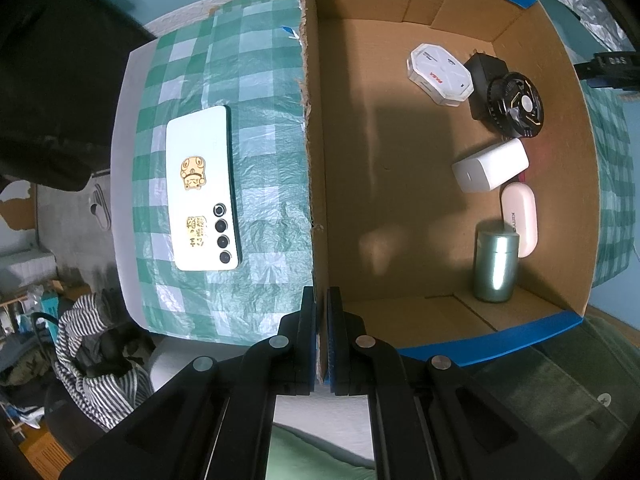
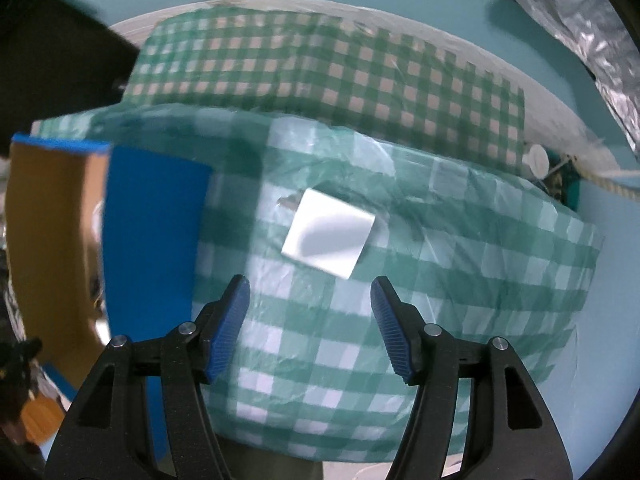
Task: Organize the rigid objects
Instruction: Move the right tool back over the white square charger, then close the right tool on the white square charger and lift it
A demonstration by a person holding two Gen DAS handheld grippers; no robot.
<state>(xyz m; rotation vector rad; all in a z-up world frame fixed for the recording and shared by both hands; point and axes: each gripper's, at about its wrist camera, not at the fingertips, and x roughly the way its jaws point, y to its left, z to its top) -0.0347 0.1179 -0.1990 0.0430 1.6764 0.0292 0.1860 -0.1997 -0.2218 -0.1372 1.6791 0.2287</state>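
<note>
My left gripper (image 1: 322, 296) is shut on the torn left wall of an open cardboard box (image 1: 312, 160). Inside the box lie a white octagonal case (image 1: 440, 74), a black adapter (image 1: 486, 68), a black round fan (image 1: 516, 104), a white charger block (image 1: 490, 165), a pale pink earbud case (image 1: 520, 220) and a green metallic cylinder (image 1: 496, 266). A white phone (image 1: 202, 188) lies back up on the checked cloth left of the box. My right gripper (image 2: 310, 320) is open and empty above the cloth. A flat white square (image 2: 328, 238) lies just beyond its fingertips.
The green-and-white checked plastic cloth (image 2: 440, 280) covers a small table with edges close on every side. The box's blue outer wall (image 2: 152, 260) stands left of my right gripper. Striped clothing (image 1: 96, 364) and clutter lie on the floor below. Crumpled foil (image 2: 580, 40) hangs at the upper right.
</note>
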